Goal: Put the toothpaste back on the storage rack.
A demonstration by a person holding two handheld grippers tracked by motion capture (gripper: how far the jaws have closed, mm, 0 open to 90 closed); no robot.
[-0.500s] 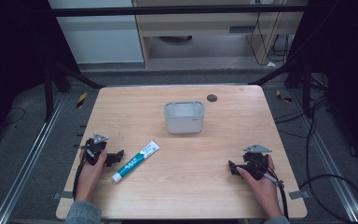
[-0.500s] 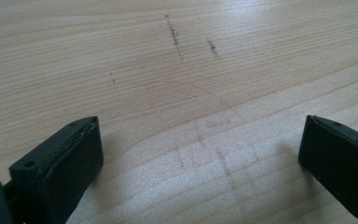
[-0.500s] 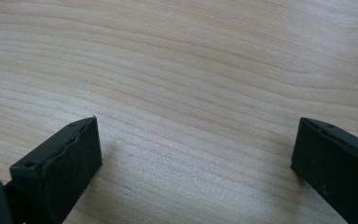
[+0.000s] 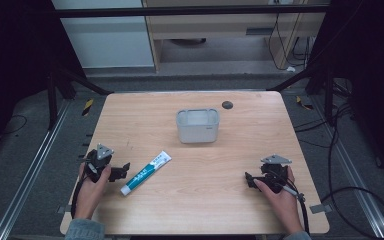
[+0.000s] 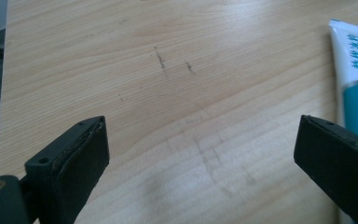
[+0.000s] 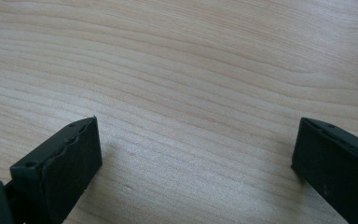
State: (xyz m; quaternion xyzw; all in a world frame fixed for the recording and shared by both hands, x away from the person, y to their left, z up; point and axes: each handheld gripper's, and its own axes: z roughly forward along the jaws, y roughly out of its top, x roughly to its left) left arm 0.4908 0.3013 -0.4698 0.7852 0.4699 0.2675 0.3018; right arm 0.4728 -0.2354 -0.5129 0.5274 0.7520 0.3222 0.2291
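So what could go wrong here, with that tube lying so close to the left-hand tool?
Two things, possibly. The toothpaste tube lies flat on the table just beside the open left tool, off to one side of its jaws rather than between them, so a straight push might nudge it away instead of catching it. And the tube is soft, so a hard squeeze might dent it. The grey box stands well clear.
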